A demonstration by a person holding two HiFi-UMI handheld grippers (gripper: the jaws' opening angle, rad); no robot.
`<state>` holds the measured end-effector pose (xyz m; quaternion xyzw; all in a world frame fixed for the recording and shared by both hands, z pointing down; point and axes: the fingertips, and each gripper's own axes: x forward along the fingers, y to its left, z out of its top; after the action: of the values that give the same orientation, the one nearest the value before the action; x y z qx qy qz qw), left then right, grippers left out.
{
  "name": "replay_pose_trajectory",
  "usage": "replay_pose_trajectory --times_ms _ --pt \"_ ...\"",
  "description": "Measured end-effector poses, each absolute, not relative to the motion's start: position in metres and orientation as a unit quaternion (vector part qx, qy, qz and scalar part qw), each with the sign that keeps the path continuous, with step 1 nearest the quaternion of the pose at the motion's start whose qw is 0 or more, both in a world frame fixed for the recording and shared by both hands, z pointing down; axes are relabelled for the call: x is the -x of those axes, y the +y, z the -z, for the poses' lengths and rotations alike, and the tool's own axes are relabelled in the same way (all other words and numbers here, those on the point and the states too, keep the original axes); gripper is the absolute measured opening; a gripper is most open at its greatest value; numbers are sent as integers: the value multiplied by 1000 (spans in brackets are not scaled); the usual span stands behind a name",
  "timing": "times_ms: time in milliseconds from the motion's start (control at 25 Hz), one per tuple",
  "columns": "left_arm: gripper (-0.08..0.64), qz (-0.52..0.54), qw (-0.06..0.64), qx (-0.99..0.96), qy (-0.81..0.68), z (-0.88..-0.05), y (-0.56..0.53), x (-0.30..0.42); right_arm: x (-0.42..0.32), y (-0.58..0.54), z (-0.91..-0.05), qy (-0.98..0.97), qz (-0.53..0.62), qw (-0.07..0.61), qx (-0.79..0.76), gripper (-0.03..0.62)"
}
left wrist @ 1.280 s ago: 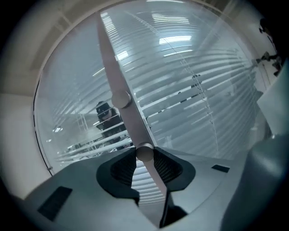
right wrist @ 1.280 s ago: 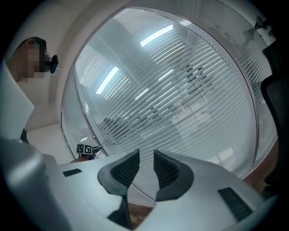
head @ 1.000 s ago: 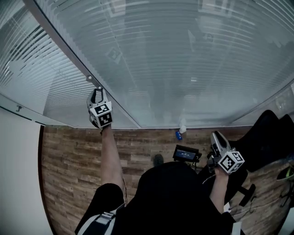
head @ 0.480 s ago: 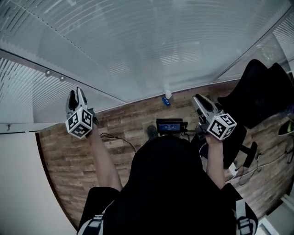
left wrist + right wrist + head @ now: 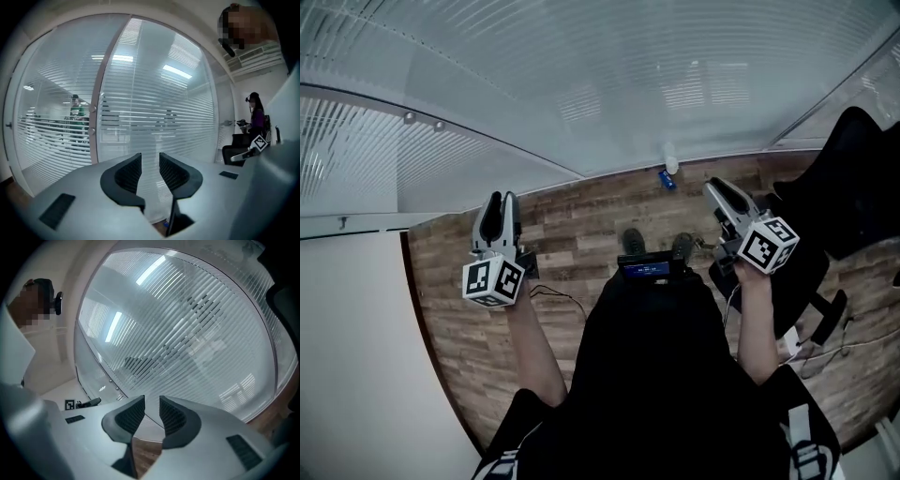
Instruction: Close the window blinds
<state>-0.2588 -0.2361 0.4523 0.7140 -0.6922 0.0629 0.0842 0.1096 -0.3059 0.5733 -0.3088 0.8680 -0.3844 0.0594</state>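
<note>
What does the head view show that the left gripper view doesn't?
Only the head view: the small screen at the person's waist and the marker cube on the left gripper. Only the left gripper view: a person in green behind the blinds, and its own jaws apart with nothing between. Both: those blinds and the right gripper.
</note>
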Motion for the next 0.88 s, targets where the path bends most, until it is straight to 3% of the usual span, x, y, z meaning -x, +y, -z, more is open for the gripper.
replay_pose_trajectory --times_ms 360,520,880 --pt "101 33 56 -777 -626 -394 -167 229 -175 -233 -525 852 328 105 395 101" --pt "28 45 51 -818 -571 -401 -138 204 -209 -171 -535 827 320 103 450 101" --pt "17 79 84 -875 -470 -437 -56 157 -230 16 -552 770 350 91 526 101"
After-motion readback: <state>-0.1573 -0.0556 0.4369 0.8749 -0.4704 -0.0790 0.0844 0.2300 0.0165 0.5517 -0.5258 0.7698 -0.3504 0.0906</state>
